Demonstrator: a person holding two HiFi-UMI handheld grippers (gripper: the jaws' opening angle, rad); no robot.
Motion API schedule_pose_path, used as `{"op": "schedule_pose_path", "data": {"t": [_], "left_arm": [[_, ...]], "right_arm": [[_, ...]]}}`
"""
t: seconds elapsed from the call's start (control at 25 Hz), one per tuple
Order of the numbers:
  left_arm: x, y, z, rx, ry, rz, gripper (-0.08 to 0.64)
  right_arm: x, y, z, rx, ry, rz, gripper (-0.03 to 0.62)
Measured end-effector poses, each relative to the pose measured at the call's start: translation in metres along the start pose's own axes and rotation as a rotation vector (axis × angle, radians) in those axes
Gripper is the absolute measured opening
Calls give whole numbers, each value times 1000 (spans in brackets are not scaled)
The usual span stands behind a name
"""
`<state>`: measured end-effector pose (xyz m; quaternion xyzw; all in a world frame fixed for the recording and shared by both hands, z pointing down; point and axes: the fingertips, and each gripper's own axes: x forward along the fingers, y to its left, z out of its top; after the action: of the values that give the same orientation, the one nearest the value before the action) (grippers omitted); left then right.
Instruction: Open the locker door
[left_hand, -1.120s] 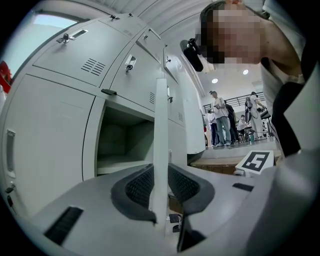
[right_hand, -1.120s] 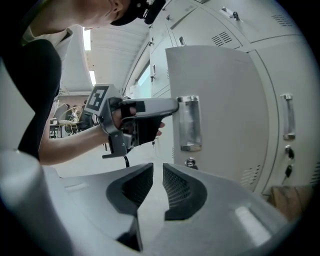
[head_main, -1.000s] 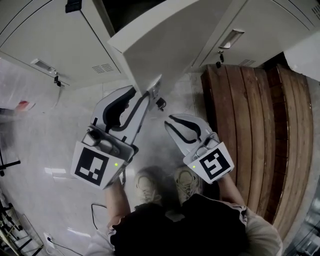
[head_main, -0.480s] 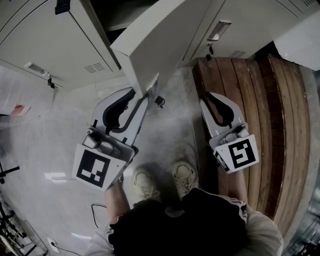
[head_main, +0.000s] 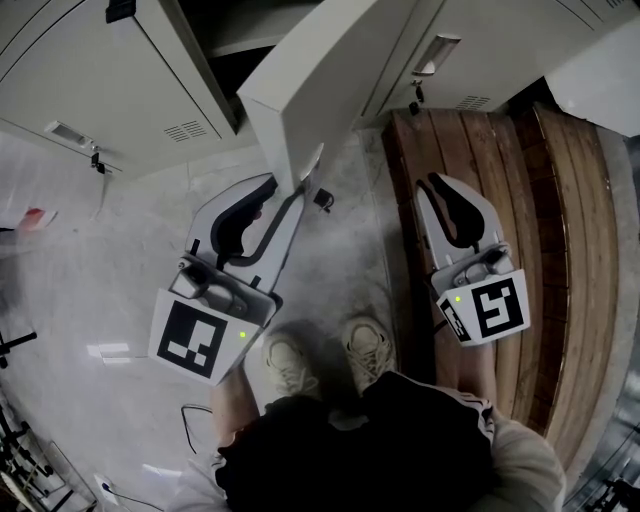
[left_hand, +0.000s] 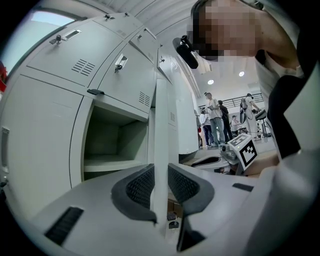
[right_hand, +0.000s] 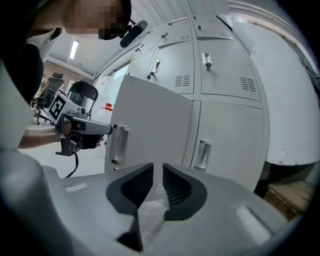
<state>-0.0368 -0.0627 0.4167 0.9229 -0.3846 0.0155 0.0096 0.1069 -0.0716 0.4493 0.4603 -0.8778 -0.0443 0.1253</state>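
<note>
Now | locker door (left_hand: 161, 115) edge clamped between left gripper (left_hand: 161, 175) jaws

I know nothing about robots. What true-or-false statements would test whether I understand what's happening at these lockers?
1. The locker door stands open. True.
2. The left gripper is clamped on the door's edge. True.
3. The right gripper grips the door's handle. False: it hangs above the wooden bench with nothing between its jaws.
4. The open compartment is stuffed with clothes. False: the part in view looks bare.
</note>
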Motion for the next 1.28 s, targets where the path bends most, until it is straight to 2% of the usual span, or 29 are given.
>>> {"op": "schedule_pose_path", "data": {"t": [0.28,0.6,0.72,0.88,1.12,1.28], "left_arm": [[4,-15,1,-2,-5,-27,89],[33,-87,1,29,-23,-200,71],[41,-100,-2,25,-20,-257,63],[50,-109,-3,-4,-23,-296,63],[72,-130,-3,16,-16,-353,60],[83,-141,1,42,-48,-390,58]], "right_arm": [[-3,-6,0,22,-6,-16,58],[-15,-12,-5,16,4,-52,58],[-26,-19,-8,13,19,-84,58],[-44,-34,-9,7,31,-139,58],[-53,-43,-7,0,32,-175,58],[-55,-44,-9,-20,50,-179,58]]}}
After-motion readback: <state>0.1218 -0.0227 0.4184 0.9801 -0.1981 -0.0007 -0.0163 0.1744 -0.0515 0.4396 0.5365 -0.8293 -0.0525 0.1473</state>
